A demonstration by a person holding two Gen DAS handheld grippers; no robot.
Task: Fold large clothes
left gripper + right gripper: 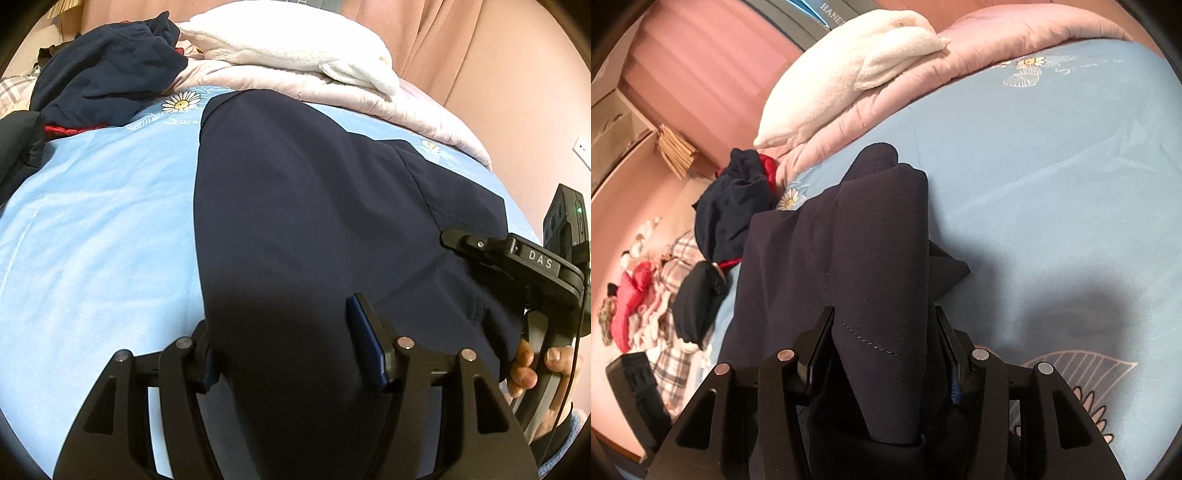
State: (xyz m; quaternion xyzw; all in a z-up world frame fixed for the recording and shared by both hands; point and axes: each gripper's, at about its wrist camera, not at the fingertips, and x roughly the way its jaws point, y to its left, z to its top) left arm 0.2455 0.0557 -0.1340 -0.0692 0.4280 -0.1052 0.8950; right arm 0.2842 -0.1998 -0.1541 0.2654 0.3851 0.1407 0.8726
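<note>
Left wrist view shows the left gripper (288, 336) low over a dark navy garment (314, 206) that lies on a light blue bedsheet (92, 229). Its jaws stand fairly wide apart, and the cloth runs between them and up over the near finger; whether the pads actually pinch the fabric cannot be told. At the right edge, the right gripper (465, 240) reaches over the garment's far side, with the person's fingers (524, 365) on its handle.

From the right wrist view, the right gripper (884, 332) has its jaws closed in on a thick folded bundle of the same navy garment (871, 251), both fingers pressing its sides. Behind lie a white fleece blanket (849, 70), a pink quilt (997, 40) and a heap of dark clothes (735, 206).
</note>
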